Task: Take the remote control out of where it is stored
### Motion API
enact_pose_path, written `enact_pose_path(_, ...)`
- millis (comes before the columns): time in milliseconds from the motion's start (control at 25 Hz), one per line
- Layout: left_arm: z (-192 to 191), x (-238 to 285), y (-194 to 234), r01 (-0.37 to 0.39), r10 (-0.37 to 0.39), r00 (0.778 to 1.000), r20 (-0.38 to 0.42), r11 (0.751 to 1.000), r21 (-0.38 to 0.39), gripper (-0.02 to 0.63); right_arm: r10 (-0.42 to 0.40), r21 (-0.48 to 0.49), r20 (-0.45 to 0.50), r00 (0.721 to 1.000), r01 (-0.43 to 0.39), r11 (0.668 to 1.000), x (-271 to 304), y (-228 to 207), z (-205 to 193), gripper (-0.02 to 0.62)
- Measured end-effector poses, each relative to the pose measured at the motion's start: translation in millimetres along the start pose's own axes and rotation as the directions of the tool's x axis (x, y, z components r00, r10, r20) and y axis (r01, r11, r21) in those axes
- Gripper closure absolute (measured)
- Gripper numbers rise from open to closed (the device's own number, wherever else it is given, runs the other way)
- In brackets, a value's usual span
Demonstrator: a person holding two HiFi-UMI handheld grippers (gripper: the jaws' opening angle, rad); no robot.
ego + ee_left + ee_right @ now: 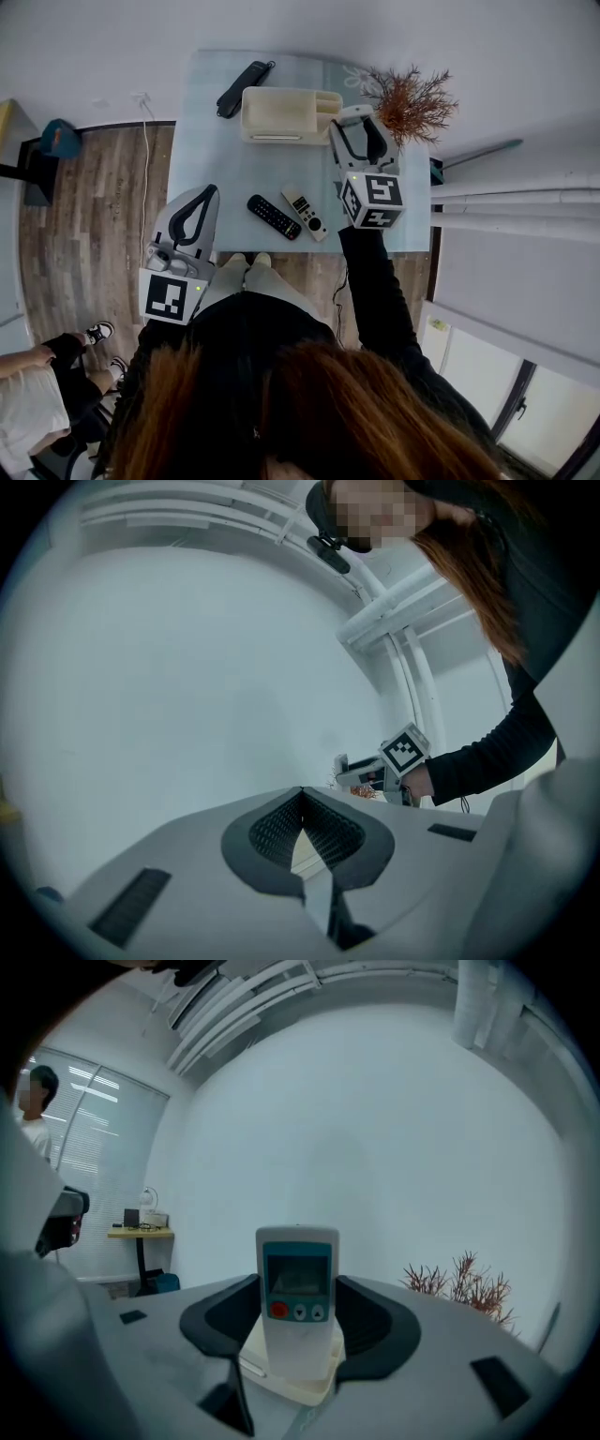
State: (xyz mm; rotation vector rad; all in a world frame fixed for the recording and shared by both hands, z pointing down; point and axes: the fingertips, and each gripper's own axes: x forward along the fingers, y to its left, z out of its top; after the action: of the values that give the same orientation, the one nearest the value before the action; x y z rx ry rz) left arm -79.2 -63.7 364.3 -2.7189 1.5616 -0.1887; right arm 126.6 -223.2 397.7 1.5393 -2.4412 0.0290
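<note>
- Head view shows a wood-plank floor under and to the left of a pale blue surface that stands against a white wall.
- A person in a dark sleeve stands at the near edge of the surface with one claw in each hand. A second person shows at the lower left corner, on the floor.
- A cream storage box sits at the far side of the surface, with one long section and smaller sections at its right end.
- A dried reddish plant stands just beside the box's right end.
- The right claw reaches over the right end of the box, between the box and the plant.
- The left claw is held low at the near left edge of the surface, well apart from the box. In the left gripper view its jaw tips meet, with nothing between them.
- A long black item lies at an angle near the box's left end.
- A black remote and a light grey remote lie side by side in the middle of the surface, angled, near each other.
- Right gripper view: the remote control, white with a small screen and a red button, stands upright between the right claw's jaws. Both pads press on its sides.
- Its lower end overlaps the cream box's end section. Whether it has cleared that section cannot be told.
</note>
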Motion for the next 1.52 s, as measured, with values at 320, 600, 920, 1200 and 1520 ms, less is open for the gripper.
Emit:
enact_pose_path(320, 1.3, 10.7, -14.4, 0.05, -0.05, 0.999, 0.013, 0.999, -0.007, 0.606, 0.069, 0.022, -0.284, 0.956, -0.065, 0.998, -28.4, 6.3, -57.9, 0.337)
enact_pose_path(600, 2.6, 14.6, -26.1, 0.081, -0.081, 0.996, 0.021, 0.997, -0.014, 0.606, 0.161, 0.081, -0.456, 0.875, -0.139, 0.987, -53.7, 18.0, -93.9, 0.337)
enact_pose_path(920, 1.0, 11.3, -28.7, 0.084, -0.084, 0.996, 0.025, 0.996, -0.023, 0.606, 0.219, 0.097, -0.683, 0.697, -0.21, 0.973, -83.5, 21.3, -148.9, 0.338)
enact_pose_path(1200, 2.3, 7.6, -29.4, 0.086, -0.085, 0.996, 0.028, 0.996, -0.026, 0.606, 0.234, 0.119, -0.827, 0.512, -0.247, 0.962, -105.3, 22.6, -189.4, 0.338)
enact_pose_path(1520, 0.9, 3.6, -27.1, 0.076, -0.076, 0.997, 0.023, 0.997, -0.028, 0.606, 0.265, 0.179, -0.892, 0.366, -0.252, 0.951, -116.4, 26.4, -232.4, 0.339)
